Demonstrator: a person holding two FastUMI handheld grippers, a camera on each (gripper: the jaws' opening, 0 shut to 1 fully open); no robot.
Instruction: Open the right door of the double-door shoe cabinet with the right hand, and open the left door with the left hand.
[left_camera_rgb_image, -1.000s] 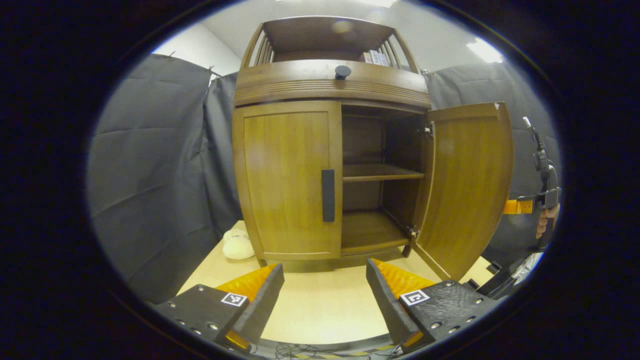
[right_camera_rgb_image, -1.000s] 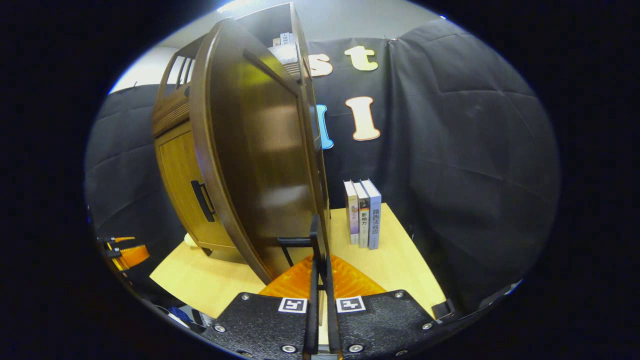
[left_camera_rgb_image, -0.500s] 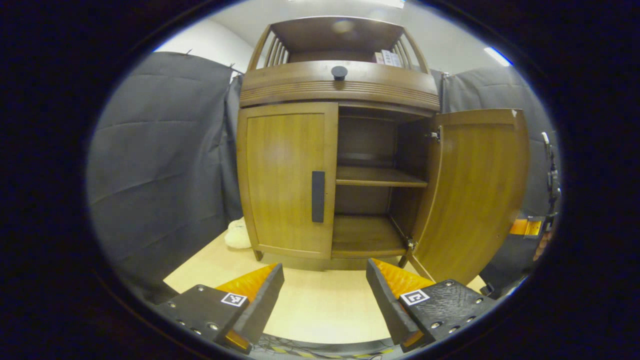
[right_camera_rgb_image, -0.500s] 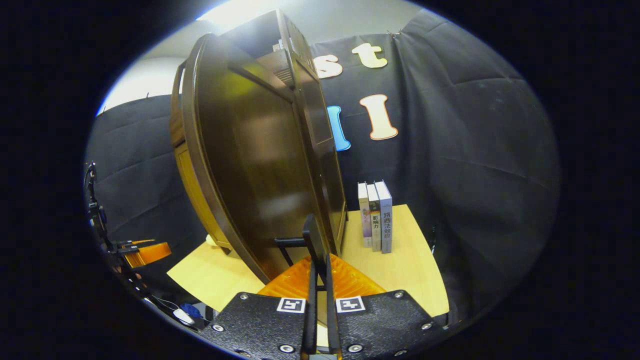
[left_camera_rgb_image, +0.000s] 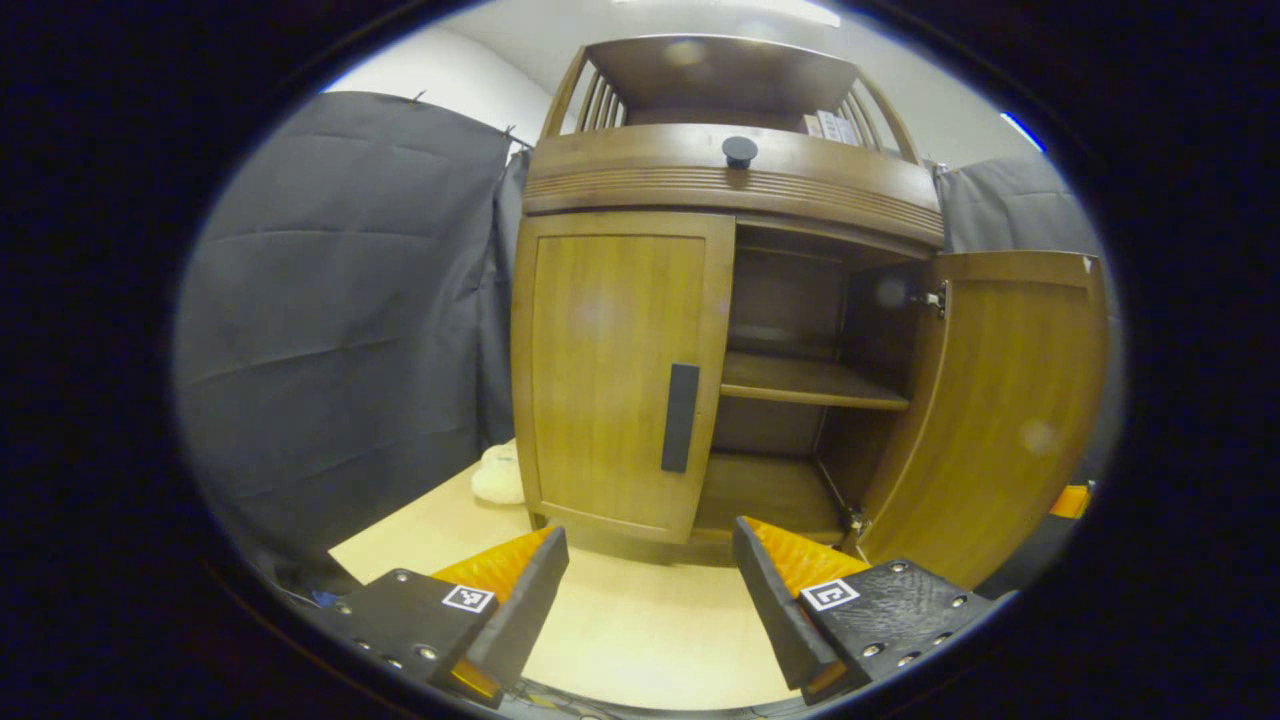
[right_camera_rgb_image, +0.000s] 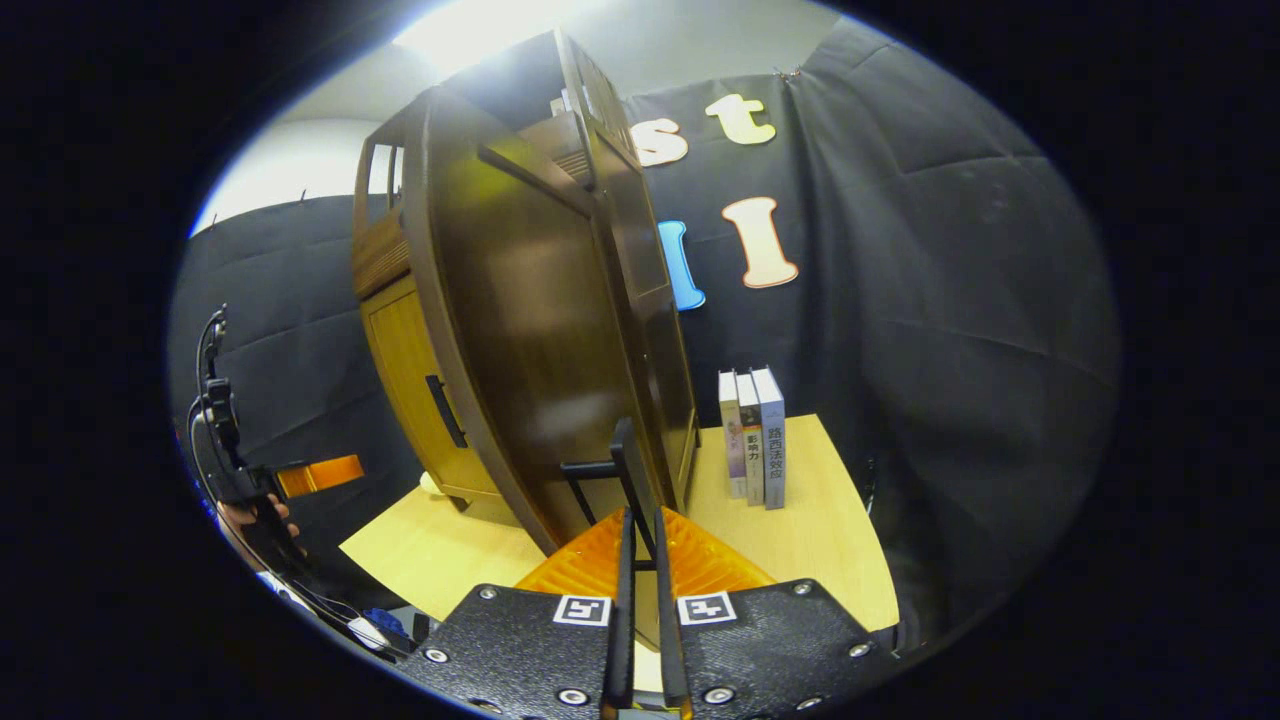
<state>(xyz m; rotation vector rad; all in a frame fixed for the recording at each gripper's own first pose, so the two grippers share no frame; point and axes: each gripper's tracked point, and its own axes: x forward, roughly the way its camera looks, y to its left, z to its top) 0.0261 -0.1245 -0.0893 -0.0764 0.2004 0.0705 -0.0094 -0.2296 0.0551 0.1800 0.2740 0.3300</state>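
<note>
Dark cloth walls the booth on all sides, pale bench (left_camera_rgb_image: 640, 640) under everything. Shoe cabinet (left_camera_rgb_image: 730, 180) stands on the bench, centre of the left gripper view, with a dark round knob (left_camera_rgb_image: 740, 151) on its top band. Left door (left_camera_rgb_image: 620, 370) is closed, with a dark vertical handle (left_camera_rgb_image: 680, 417) at its inner edge. Right door (left_camera_rgb_image: 1010, 410) is swung wide open at right of frame, its hinge visible at the top; two bare shelves (left_camera_rgb_image: 800, 380) show inside. White soft lump (left_camera_rgb_image: 497, 480) sits on the bench just beside the cabinet's lower left corner.

Left gripper (left_camera_rgb_image: 650, 590) sits at bottom of its frame, fingers spread wide, nothing between them, well apart from the left door handle.

In the right gripper view the right door (right_camera_rgb_image: 530, 330) fills centre-left, seen from its outer face, edge-on. Right gripper (right_camera_rgb_image: 640, 545) sits at bottom centre, fingers nearly closed onto the right door's thin dark handle (right_camera_rgb_image: 628, 470), which runs down between them. Three books (right_camera_rgb_image: 752, 435) stand upright on the bench just right of the cabinet. Left gripper (right_camera_rgb_image: 320, 473) also shows at far left of this frame, held in a hand (right_camera_rgb_image: 255, 515), apart from the cabinet.
</note>
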